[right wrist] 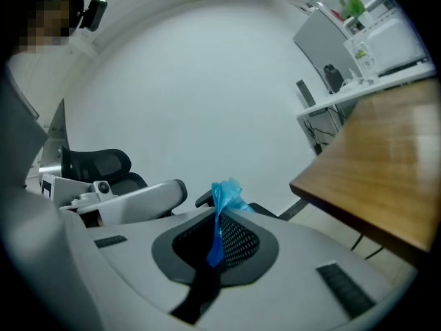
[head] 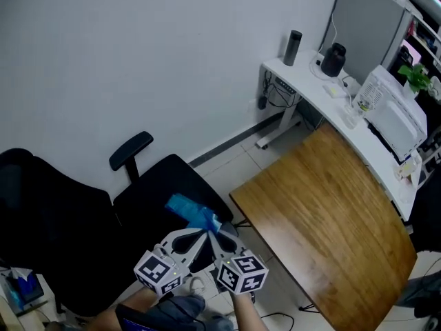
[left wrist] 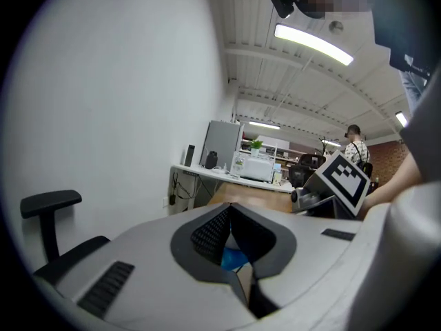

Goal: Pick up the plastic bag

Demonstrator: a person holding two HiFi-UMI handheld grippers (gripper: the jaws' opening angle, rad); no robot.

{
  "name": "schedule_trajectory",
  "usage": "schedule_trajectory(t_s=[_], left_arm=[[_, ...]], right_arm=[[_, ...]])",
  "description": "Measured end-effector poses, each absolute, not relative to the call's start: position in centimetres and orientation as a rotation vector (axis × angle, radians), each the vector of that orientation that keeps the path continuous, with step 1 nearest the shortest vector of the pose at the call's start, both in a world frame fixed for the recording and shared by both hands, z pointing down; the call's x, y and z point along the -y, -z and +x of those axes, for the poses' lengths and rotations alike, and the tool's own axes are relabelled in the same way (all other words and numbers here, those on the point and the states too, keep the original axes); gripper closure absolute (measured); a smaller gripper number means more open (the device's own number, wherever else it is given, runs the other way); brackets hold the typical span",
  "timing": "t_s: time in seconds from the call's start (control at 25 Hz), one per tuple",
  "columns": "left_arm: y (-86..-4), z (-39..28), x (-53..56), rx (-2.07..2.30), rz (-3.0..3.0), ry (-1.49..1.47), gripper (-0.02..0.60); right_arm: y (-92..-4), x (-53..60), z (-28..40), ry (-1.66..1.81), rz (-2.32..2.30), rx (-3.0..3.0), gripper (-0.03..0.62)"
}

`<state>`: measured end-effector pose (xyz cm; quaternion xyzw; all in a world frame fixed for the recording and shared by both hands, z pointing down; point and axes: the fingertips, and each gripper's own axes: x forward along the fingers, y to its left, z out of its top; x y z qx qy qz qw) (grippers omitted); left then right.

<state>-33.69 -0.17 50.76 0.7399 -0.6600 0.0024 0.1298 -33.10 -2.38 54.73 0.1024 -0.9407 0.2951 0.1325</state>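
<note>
Two pinches on one thing. Right gripper (right wrist: 218,211): jaws pressed together on a thin twisted strip of the plastic bag (right wrist: 226,193), with a crumpled tuft poking out past the tips. Left gripper (left wrist: 231,208): jaws closed at the tips, clamping a scrap of that blue film, seen low between the dark pads.

Bright blue, thin, glossy and crinkled; bunched up rather than spread flat. Held between both claws over the seat of a black office chair (head: 155,192); contact with the seat impossible to judge.

Only from the head view: the bag's loose end trailing up and to the left of the two sets of tips, a wooden table (head: 331,212) off to the right, and a white desk (head: 310,88) along the wall. Only from the right gripper view: the twist of film lying against the textured pad. Only from the left gripper view: ceiling lights (left wrist: 313,45) and a person (left wrist: 355,143) far back in the room.
</note>
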Motion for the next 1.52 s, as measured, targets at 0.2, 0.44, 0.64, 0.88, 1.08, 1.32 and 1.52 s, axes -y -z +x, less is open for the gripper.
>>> schedule_trajectory(t_s=[0.2, 0.44, 0.64, 0.88, 1.08, 1.32, 1.52], left_arm=[[-46.3, -35.9, 0.9, 1.995, 2.173, 0.107, 0.578], [-40.9, -37.6, 2.3, 2.05, 2.218, 0.201, 0.578], [-36.8, -38.2, 3.2, 2.096, 2.259, 0.289, 0.578], [-35.3, -37.5, 3.9, 2.09, 2.299, 0.322, 0.578], [-34.5, -35.6, 5.5, 2.028, 2.359, 0.326, 0.578], [-33.5, -31.1, 7.7, 1.943, 2.458, 0.316, 0.578], [-32.4, -27.1, 9.1, 1.89, 2.53, 0.286, 0.578]], right_arm=[[-49.1, 4.3, -35.6, -0.693, 0.25, 2.796, 0.595], [-42.4, 6.9, -37.4, -0.518, 0.24, 2.875, 0.595], [-38.0, 8.7, -38.1, -0.371, 0.23, 2.929, 0.595], [-35.8, 11.4, -36.6, -0.246, 0.299, 2.932, 0.595], [-35.0, 13.5, -33.4, -0.219, 0.396, 2.93, 0.595], [-34.4, 15.2, -28.1, -0.224, 0.504, 2.94, 0.595], [-33.7, 16.0, -22.6, -0.245, 0.582, 2.951, 0.595]])
